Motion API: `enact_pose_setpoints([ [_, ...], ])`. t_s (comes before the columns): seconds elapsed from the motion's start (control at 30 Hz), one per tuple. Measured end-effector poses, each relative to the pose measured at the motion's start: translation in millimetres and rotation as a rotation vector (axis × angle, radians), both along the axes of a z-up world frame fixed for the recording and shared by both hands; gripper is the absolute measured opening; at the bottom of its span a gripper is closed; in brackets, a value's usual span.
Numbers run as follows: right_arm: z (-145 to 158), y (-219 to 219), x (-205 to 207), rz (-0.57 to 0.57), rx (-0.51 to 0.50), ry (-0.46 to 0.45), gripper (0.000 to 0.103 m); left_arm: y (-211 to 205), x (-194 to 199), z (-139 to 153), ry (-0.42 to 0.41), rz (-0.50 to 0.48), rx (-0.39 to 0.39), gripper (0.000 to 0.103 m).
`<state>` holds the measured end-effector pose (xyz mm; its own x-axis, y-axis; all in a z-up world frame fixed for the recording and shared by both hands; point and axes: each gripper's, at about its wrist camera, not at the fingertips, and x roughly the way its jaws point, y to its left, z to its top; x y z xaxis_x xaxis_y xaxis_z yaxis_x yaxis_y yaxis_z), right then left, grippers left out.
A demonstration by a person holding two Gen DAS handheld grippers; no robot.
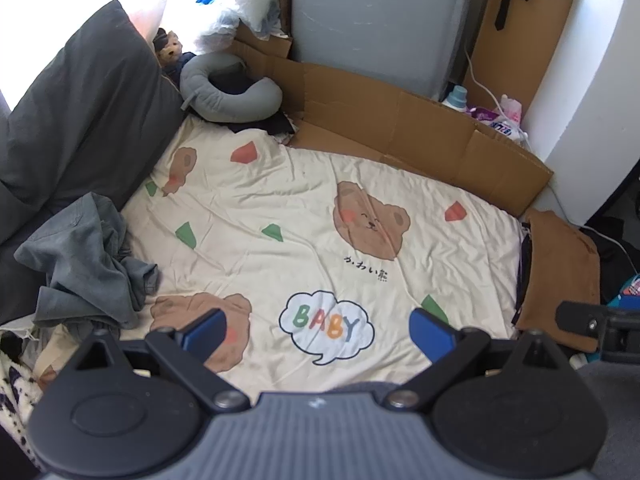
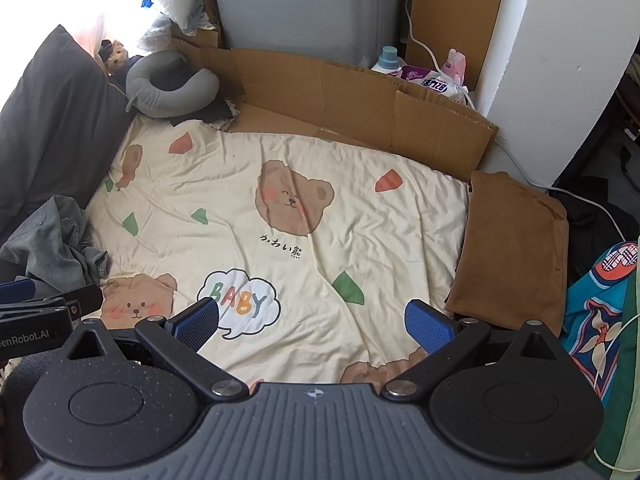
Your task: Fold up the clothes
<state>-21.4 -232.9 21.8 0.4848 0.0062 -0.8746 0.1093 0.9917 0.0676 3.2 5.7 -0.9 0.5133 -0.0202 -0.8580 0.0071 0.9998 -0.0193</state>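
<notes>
A crumpled grey garment (image 1: 86, 256) lies in a heap at the left edge of the cream bear-print blanket (image 1: 288, 208); the right wrist view shows it as a grey garment (image 2: 52, 244) at far left. A folded brown cloth (image 1: 560, 276) rests at the blanket's right edge, seen larger as the brown cloth (image 2: 516, 248). My left gripper (image 1: 320, 334) hovers open over the blanket's near side with nothing between its blue pads. My right gripper (image 2: 314, 324) is also open and holds nothing, above the "BABY" print (image 2: 240, 304).
A dark grey pillow (image 1: 80, 120) and a grey neck pillow (image 1: 224, 88) sit at the back left. A cardboard wall (image 1: 420, 128) lines the far side, with bottles (image 2: 424, 72) behind it. Patterned fabric (image 2: 600, 300) lies at the right. More clothes (image 1: 16, 380) pile at the near left.
</notes>
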Motion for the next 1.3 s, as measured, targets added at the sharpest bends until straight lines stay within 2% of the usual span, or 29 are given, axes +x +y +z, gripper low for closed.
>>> enact_pose_setpoints([
  [1.3, -2.0, 1.0, 2.4, -0.013, 0.007, -0.001, 0.102, 1.9, -5.1, 0.4, -0.018, -0.010, 0.012, 0.099],
])
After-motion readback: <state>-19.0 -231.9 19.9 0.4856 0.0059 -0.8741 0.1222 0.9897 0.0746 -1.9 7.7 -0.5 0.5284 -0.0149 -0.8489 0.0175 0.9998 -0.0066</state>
